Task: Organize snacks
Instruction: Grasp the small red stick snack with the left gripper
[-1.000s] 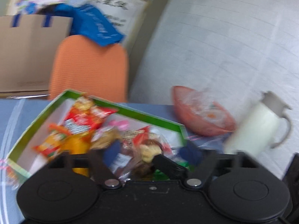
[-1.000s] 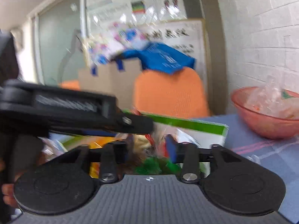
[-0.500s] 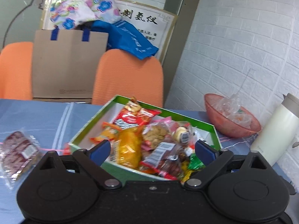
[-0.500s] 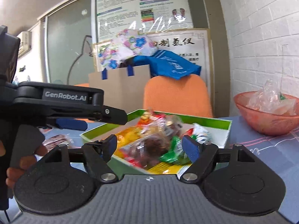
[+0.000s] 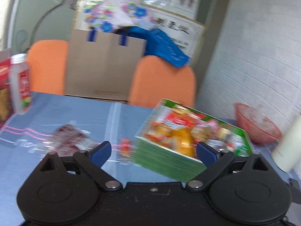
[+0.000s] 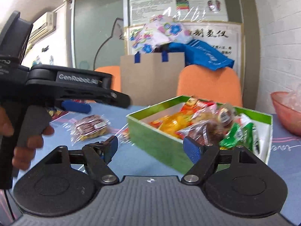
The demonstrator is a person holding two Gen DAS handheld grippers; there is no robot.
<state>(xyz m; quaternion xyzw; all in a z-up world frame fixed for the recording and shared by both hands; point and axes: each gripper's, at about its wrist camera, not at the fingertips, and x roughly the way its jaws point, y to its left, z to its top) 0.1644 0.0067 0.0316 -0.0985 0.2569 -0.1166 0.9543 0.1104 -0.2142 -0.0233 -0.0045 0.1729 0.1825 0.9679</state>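
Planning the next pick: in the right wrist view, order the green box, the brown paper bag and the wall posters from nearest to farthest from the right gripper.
From the right gripper:
1. Green box, just ahead, slightly right.
2. Brown paper bag, behind the table, centre.
3. Wall posters, top, farthest back.

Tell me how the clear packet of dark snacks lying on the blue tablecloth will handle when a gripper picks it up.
The clear packet will probably flop and crinkle: its film looks thin and loose at the edges. Its glossy wrap may slip between pads. It lies flat on the tablecloth, so it likely won't roll, and it looks light.
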